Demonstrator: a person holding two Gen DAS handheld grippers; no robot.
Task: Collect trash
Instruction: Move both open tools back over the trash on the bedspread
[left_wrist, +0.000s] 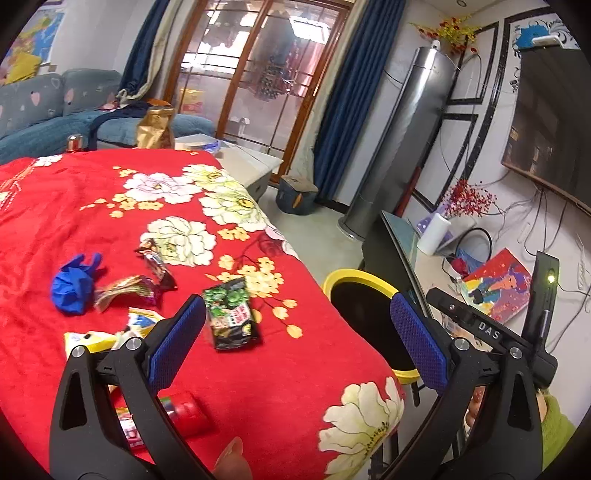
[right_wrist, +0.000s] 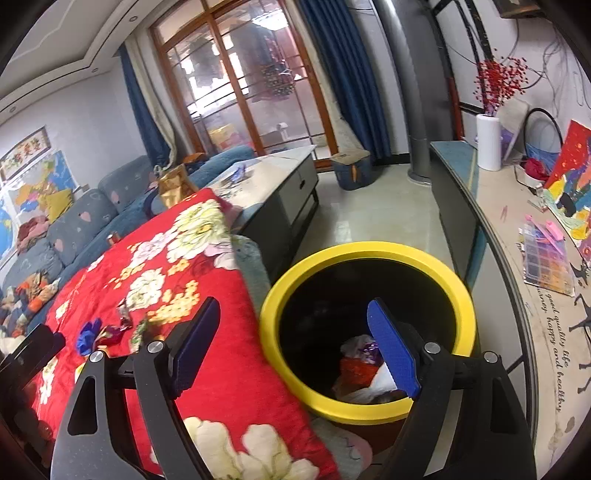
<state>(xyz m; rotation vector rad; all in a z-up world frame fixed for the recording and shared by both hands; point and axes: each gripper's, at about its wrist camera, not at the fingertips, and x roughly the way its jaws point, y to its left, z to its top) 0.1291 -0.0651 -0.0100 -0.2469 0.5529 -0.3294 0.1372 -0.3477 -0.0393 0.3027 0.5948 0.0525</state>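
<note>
I have the left gripper (left_wrist: 297, 339) spread wide with nothing between its blue pads, poised over the near right part of the red floral blanket (left_wrist: 92, 206). Just beyond its left finger lies a green-and-black snack packet (left_wrist: 231, 317). Farther left I see a crumpled blue glove (left_wrist: 75, 282), touching a crinkled foil wrapper (left_wrist: 127, 291), and a dark candy wrapper (left_wrist: 157, 264) just beyond that. A yellow-and-white wrapper (left_wrist: 110, 332) sits partly hidden behind the left finger, and a red tube-like item (left_wrist: 186, 413) lies nearest me, half covered by the gripper's frame. My right gripper (right_wrist: 295, 350) is also fully open and empty, hanging over the yellow-rimmed bin (right_wrist: 369, 254), which stands on the floor just right of the blanket's edge. Its right finger sits over the bin's mouth, its left finger over the blanket. Inside the bin I can see white, red and purple trash (right_wrist: 360, 363) at the bottom.
</note>
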